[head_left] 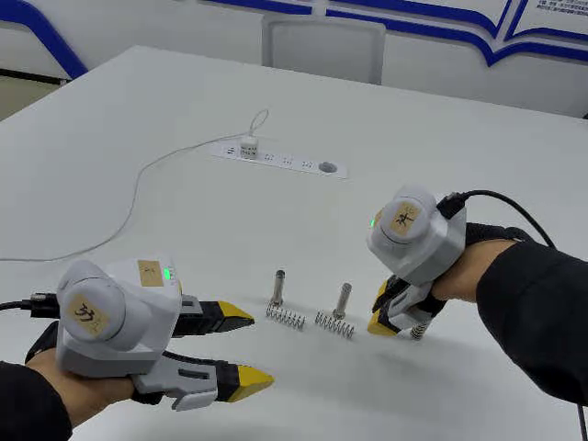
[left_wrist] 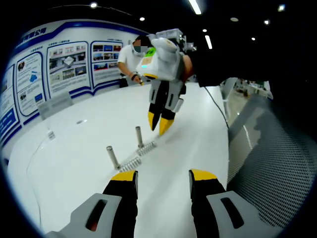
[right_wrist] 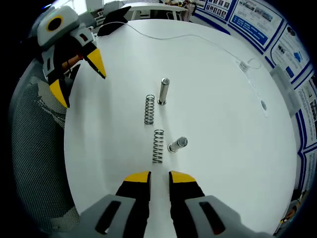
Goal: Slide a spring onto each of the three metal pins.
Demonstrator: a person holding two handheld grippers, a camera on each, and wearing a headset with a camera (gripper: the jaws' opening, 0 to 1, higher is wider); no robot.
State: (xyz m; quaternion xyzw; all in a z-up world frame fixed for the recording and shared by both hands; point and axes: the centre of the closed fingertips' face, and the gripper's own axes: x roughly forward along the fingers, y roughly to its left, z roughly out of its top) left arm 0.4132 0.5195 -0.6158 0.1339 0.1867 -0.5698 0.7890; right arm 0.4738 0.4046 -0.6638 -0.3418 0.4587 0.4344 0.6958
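Two steel pins stand upright on the white table [head_left: 184, 220], one on the left [head_left: 277, 285] and one on the right [head_left: 343, 299]. A loose spring lies by each, the left spring [head_left: 286, 317] and the right spring [head_left: 334, 324]. A third spring [head_left: 418, 331] stands partly hidden behind my right gripper [head_left: 381, 323], which points down with a narrow gap and nothing between its fingers. My left gripper [head_left: 246, 347] is open and empty, near the front edge, left of the pins. The right gripper view shows pins [right_wrist: 163, 91] [right_wrist: 177, 145] and springs [right_wrist: 149, 109] [right_wrist: 158, 146] ahead.
A white power strip [head_left: 276, 158] with a plug and a trailing cable [head_left: 138, 193] lies further back on the table. A chair [head_left: 322, 46] stands at the far edge. A mesh chair back [left_wrist: 267, 163] is beside me, and a person [left_wrist: 131, 62] stands far off.
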